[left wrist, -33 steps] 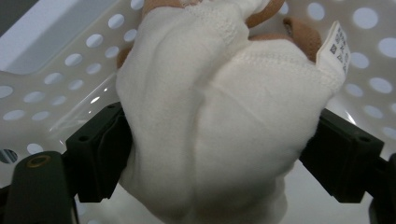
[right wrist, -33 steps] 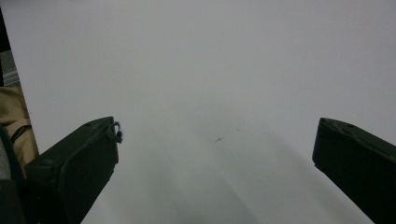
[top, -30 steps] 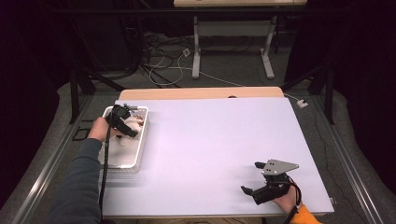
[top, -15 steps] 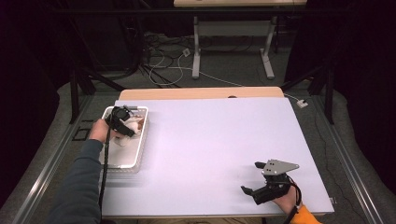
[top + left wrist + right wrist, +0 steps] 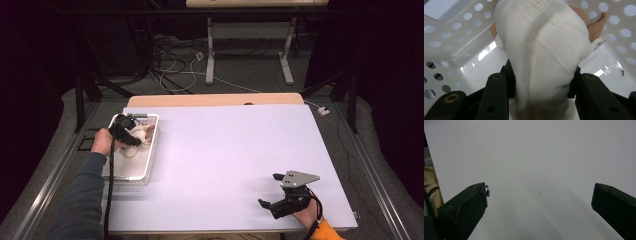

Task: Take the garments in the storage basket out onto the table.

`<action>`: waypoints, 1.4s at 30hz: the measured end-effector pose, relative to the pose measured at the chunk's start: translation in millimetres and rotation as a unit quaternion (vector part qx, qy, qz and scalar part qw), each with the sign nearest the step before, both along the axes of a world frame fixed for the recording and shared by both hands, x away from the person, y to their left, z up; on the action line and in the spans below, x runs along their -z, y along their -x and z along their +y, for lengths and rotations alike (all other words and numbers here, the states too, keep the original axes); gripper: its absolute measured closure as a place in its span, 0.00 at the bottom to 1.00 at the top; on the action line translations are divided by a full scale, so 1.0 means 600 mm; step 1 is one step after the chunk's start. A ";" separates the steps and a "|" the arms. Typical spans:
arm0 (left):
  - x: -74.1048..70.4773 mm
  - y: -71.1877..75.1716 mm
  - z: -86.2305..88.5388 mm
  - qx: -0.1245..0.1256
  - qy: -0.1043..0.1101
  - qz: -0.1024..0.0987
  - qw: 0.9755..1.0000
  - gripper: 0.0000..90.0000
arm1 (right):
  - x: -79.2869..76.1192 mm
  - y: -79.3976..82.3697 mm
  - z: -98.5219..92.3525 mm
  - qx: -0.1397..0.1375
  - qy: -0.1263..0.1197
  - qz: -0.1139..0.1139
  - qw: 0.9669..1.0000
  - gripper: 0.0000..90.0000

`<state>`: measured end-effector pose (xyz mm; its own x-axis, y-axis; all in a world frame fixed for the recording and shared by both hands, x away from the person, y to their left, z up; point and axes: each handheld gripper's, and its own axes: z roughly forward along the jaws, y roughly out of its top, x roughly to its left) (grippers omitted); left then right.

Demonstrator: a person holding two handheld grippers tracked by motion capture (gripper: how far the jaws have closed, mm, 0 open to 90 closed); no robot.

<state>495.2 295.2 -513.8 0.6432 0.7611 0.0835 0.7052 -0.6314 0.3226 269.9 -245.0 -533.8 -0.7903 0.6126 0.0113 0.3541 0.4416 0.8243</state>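
My left gripper (image 5: 134, 136) reaches into the far end of a white perforated basket (image 5: 131, 176) at the table's left edge. In the left gripper view a bunched white cloth with a stitched hem (image 5: 541, 50) bulges up between the black jaws. The jaws have just been closing, and the left gripper (image 5: 541, 77) is now shut on the cloth, its pads pressing both sides. A peach cloth with a small label (image 5: 596, 25) lies behind the white one. My right gripper (image 5: 267, 190) rests near the table's front right corner. In its own view the right gripper (image 5: 539, 197) is open over bare tabletop.
The basket's holed walls (image 5: 454, 37) stand close around the left jaws. The white tabletop (image 5: 225, 150) stretches wide between the two grippers. A wooden strip (image 5: 215, 100) runs along the far edge, and cables and desk legs lie on the floor beyond.
The left hand has shifted slightly inside the basket's far end. The right gripper has stayed in place.
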 end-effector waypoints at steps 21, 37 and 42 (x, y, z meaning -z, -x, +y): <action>-0.071 0.029 -0.001 0.009 0.000 -0.024 1.000 0.66 | -0.001 0.001 0.000 0.002 0.000 0.001 1.000 0.00; -0.109 0.049 -0.011 0.023 0.000 -0.038 0.999 0.66 | 0.000 0.000 0.001 0.001 -0.002 -0.001 1.000 0.00; -0.130 0.047 -0.017 0.027 0.000 -0.047 0.999 0.66 | 0.000 0.000 0.001 0.002 -0.001 0.000 1.000 0.00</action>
<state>466.9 284.9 -435.6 0.6722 0.7259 0.1458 0.6372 -0.6675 0.3852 269.7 -244.6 -533.6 -0.7880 0.6155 0.0116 0.3551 0.4391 0.8253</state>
